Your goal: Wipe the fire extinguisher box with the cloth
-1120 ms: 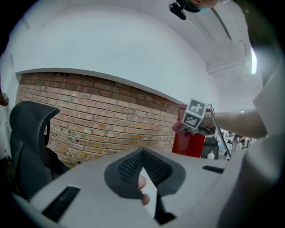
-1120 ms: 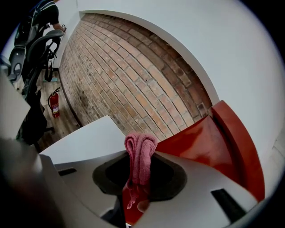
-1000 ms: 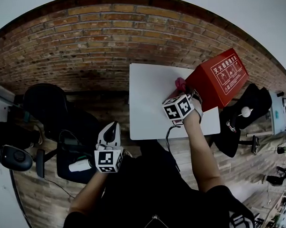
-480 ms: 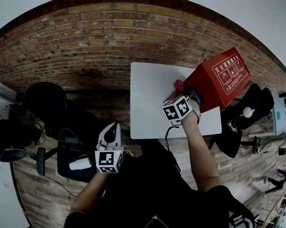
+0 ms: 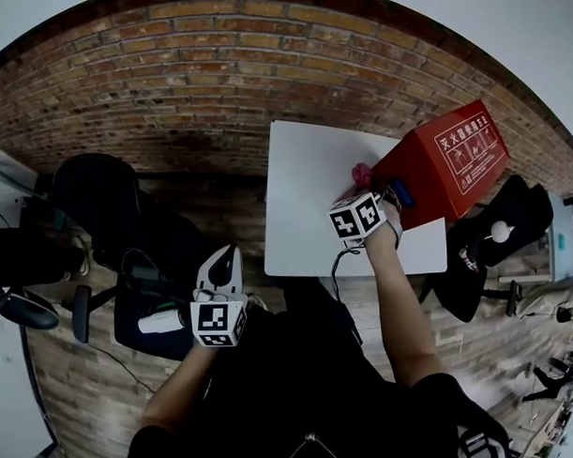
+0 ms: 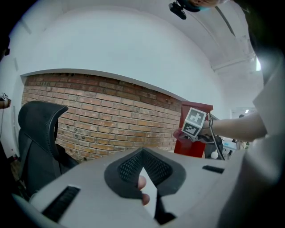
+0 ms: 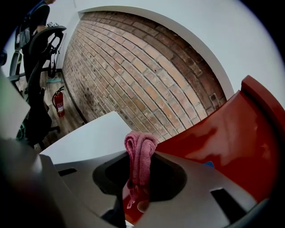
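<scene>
The right gripper [image 7: 140,165] pinches the pink cloth [image 7: 140,149] between its jaws, and the folded wad stands up past the tips, seemingly touching the near left edge of the red fire extinguisher box [image 5: 442,162]. The box sits at the far right corner of the white table [image 5: 304,204], in front of a brick wall. The wiping step appears to be in hand. The left gripper [image 5: 224,265] hangs off the table near the person's body, its jaws pressed together on nothing. The next move likely calls for dragging the cloth across the red panel under steady pressure, with a pinch firm enough that the wad does not slip out
</scene>
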{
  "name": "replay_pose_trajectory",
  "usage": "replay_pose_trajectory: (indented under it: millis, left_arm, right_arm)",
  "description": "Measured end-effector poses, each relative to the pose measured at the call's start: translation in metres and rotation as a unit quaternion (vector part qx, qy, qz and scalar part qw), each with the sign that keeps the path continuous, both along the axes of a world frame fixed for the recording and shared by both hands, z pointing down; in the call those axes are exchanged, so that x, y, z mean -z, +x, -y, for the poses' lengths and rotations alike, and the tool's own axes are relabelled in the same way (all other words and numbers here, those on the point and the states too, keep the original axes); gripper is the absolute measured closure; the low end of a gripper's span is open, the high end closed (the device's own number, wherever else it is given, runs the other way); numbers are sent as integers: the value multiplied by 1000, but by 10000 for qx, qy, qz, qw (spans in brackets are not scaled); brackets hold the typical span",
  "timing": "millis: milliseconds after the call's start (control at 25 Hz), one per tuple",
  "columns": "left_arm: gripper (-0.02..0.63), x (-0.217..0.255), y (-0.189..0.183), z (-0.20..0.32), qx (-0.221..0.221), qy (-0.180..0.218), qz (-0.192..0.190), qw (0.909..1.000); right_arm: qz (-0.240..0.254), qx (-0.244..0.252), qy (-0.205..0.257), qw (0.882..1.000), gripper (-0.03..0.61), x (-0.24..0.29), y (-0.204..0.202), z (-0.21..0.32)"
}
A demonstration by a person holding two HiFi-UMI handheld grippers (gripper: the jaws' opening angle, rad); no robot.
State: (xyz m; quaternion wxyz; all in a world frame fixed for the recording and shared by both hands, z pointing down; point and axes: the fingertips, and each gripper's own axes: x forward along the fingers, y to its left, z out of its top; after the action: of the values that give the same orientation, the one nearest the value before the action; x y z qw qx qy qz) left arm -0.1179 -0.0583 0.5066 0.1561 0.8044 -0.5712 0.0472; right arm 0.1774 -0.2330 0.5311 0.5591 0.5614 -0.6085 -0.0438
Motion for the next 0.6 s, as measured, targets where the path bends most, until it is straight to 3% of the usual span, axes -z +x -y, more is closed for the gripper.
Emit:
replay_pose_trajectory:
  millis: [600]
  left_arm:
    - [584,-5,-10,-5,136,-82,38,9999]
  right_arm:
    - [29,-22,-152,9999,472,-32,-3,2]
